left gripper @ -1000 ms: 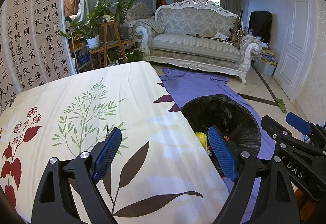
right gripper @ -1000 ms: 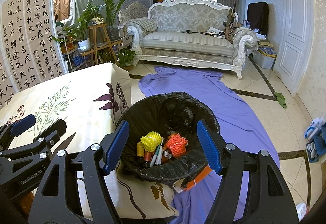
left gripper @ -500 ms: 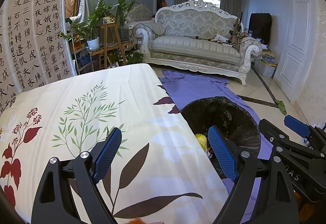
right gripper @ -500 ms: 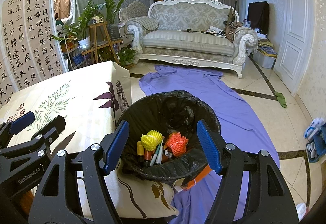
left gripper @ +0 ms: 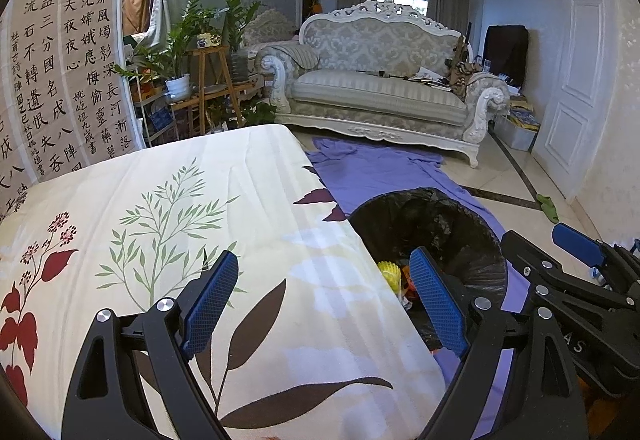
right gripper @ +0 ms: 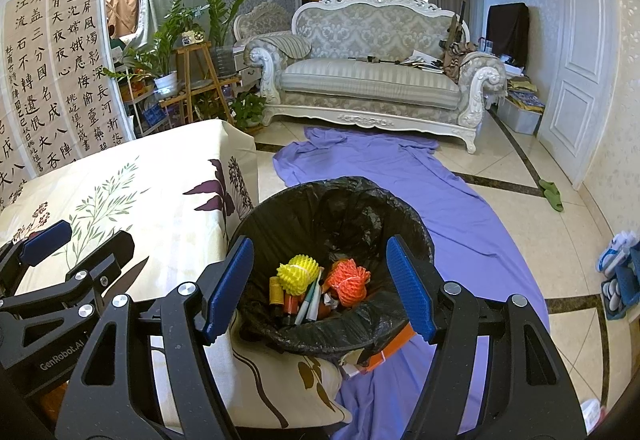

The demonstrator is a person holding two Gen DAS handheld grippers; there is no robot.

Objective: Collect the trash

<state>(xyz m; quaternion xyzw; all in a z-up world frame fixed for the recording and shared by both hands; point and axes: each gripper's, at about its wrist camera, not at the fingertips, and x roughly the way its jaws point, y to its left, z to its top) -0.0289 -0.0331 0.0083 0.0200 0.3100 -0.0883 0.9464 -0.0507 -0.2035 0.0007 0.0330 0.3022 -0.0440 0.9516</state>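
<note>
A bin with a black liner stands on the floor against the table's right edge; it also shows in the left wrist view. Inside lie a yellow foam net, an orange foam net, pens and small bottles. My right gripper is open and empty above the bin's near rim. My left gripper is open and empty above the table's floral cloth, near its right edge. The right gripper shows at the right of the left wrist view.
A purple sheet lies on the tiled floor beyond the bin. A white sofa stands at the back, plant stands and a calligraphy screen at the left, a white door at the right.
Both grippers have shifted only slightly; the views are almost the same. Both stay open and empty.
</note>
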